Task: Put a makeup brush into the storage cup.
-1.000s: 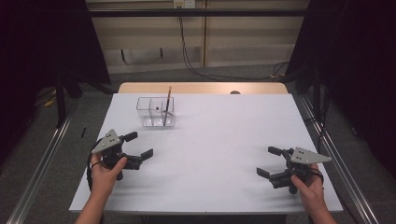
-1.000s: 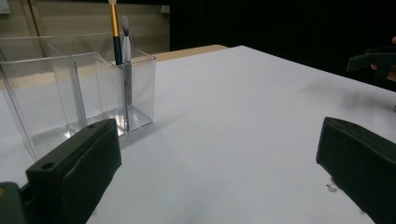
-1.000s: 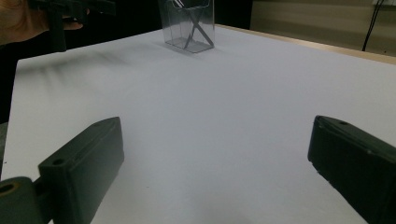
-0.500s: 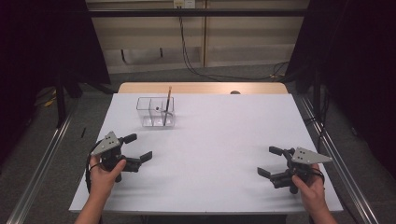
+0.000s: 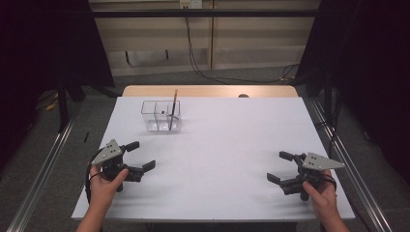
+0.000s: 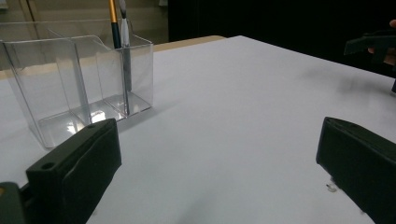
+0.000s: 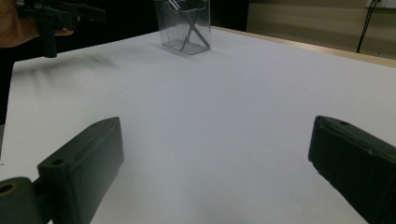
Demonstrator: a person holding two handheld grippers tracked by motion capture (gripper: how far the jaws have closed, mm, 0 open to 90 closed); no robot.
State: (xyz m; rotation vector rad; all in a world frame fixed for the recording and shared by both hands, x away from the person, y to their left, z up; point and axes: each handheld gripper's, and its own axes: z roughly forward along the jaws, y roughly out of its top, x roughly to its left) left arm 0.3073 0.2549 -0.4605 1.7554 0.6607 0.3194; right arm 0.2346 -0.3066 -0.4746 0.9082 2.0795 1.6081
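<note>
Wide bare table (image 5: 227, 145) between hand-held grippers

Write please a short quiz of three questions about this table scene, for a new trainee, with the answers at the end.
1. True or false: the left gripper and the right gripper both stand open and hold nothing.
2. Which gripper is nearer to the clear organizer? A) left B) right C) both equally near
3. Fill in: the pens stand in the organizer's ______ compartment, as the high view shows it.

Key
1. True: the jaws of each stand wide apart over the bare white table.
2. A: the organizer sits on the far left part of the table.
3. Right.
</note>
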